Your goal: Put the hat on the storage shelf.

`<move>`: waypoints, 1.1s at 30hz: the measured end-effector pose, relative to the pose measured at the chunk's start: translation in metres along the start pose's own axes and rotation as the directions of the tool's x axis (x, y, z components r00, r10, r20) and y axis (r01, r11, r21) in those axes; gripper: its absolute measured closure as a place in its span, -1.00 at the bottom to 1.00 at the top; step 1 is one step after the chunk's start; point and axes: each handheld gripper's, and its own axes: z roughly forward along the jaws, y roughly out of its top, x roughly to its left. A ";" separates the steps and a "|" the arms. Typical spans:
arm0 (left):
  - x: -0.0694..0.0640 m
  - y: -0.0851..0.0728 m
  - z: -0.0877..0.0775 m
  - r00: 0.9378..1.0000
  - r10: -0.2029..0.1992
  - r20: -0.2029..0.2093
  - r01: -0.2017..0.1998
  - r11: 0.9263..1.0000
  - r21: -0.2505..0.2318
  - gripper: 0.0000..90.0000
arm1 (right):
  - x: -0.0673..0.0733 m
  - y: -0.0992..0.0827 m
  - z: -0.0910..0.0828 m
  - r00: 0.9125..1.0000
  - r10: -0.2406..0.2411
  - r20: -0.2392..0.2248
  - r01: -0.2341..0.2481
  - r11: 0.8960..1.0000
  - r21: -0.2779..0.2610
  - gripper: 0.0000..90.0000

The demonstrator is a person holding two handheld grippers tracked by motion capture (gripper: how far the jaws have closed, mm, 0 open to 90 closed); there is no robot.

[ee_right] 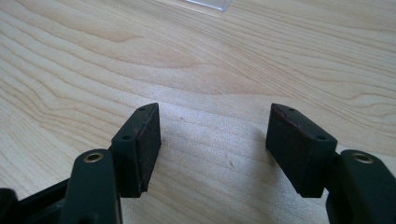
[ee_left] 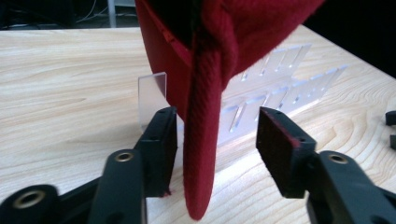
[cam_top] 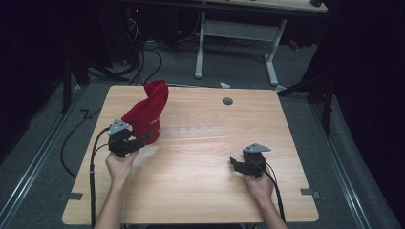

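- The red cloth [cam_top: 145, 113] stands draped over a clear plastic rack [cam_top: 198, 126] on the far left part of the wooden table [cam_top: 191, 191].
- The left gripper [cam_top: 143, 139] is just near of the cloth, its jaws apart; a hanging red strip [ee_left: 201, 140] lies between the pads, unpressed.
- The right gripper [cam_top: 234, 162] rests low over bare wood at the near right, jaws wide and holding nothing.

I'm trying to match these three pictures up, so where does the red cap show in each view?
High view: red cap stands left of centre on the table, by the left gripper.
Left gripper view: top centre, its strap hanging between open jaws.
Right gripper view: not in it.
Shared landmark: the clear plastic rack.
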 end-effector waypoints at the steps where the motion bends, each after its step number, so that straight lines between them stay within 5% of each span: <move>1: -0.001 0.000 -0.001 1.000 0.009 -0.006 -0.009 1.000 0.002 0.02 | 0.000 0.000 0.000 1.000 0.000 -0.001 0.000 1.000 0.000 -0.20; 12: -0.008 -0.001 -0.010 0.998 0.057 -0.024 -0.057 0.998 0.013 -0.03 | 0.000 0.000 0.000 1.000 0.000 0.000 0.000 1.000 0.000 -0.20; 18: -0.005 -0.002 -0.019 0.999 0.028 -0.040 -0.028 1.000 0.000 -0.04 | 0.000 0.000 0.000 1.000 0.000 0.000 0.000 1.000 0.000 -0.20; 33: -0.009 -0.017 -0.041 0.999 0.036 -0.035 -0.035 0.999 0.027 -0.08 | 0.000 0.000 0.000 1.000 0.000 0.000 0.000 1.000 0.000 -0.21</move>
